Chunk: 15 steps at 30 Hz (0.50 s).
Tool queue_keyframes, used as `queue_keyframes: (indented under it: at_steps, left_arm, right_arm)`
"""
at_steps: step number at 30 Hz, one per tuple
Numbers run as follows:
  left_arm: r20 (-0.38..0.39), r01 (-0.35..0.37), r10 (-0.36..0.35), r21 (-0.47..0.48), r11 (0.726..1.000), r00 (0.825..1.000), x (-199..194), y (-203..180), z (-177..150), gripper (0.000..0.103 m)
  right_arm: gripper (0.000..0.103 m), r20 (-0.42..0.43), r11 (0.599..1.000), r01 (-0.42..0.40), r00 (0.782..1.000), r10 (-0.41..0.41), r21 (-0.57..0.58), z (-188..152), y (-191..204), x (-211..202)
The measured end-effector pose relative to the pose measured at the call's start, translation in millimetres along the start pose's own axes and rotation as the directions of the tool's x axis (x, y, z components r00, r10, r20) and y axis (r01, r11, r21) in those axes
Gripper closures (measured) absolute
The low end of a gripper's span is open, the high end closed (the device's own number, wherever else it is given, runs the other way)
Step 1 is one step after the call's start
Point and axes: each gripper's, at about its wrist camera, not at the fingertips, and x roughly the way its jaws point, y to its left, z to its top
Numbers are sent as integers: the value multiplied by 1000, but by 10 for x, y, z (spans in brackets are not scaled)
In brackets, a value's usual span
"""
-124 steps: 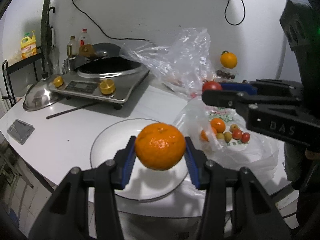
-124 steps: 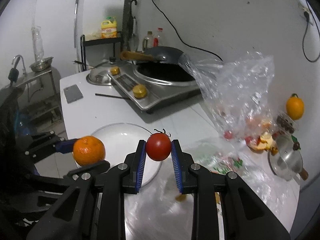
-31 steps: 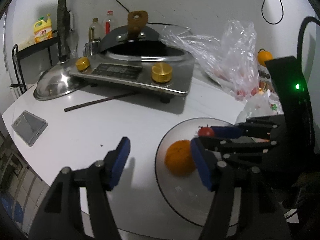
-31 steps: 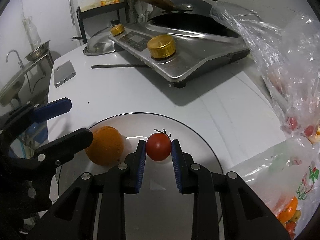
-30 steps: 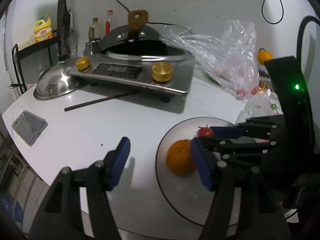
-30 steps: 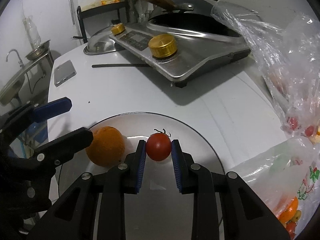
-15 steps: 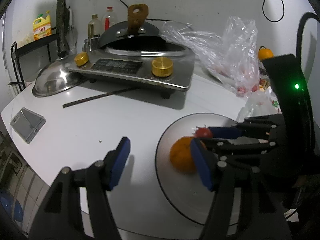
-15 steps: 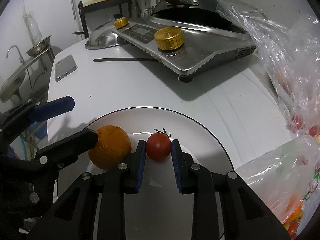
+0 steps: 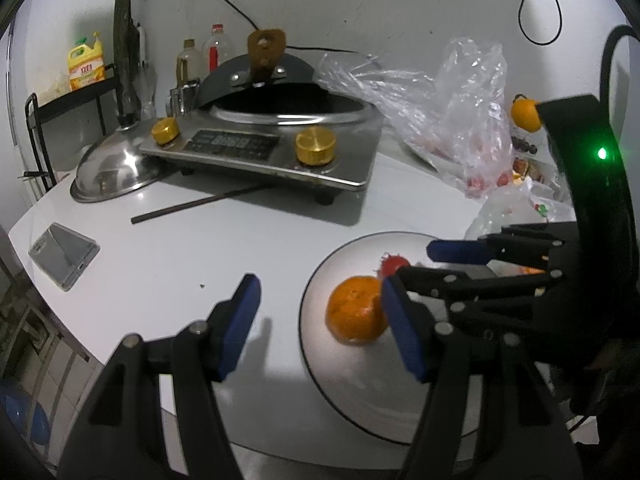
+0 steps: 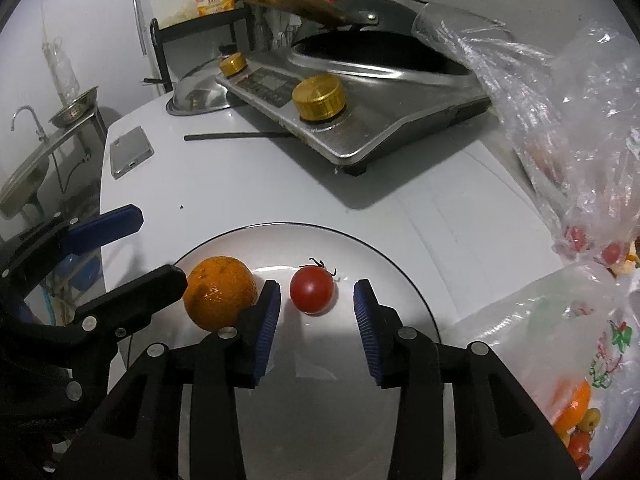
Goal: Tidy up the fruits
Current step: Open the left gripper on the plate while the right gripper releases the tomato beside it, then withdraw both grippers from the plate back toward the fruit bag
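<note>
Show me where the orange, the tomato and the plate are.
orange (image 10: 220,298), right wrist view, middle of its peel.
tomato (image 10: 311,289), right wrist view, middle of its skin.
plate (image 10: 404,268), right wrist view, bare rim.

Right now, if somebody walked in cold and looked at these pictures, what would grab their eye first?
Probably the bright orange and the small red tomato side by side on the white plate in the foreground. The right gripper has just opened around the tomato, pads clear of it, while the left gripper stands open beside the orange. Behind them sits a steel stove with gold knobs.
</note>
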Motion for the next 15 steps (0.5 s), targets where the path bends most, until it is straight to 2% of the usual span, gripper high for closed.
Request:
queue_keyframes:
  at_steps: [15]
  left_arm:
    - [43, -4, 3, 29, 1000, 999, -433, -242, -20, 39]
  right_arm:
    - [62, 79, 1000, 11, 997, -10, -10, -56, 56, -510]
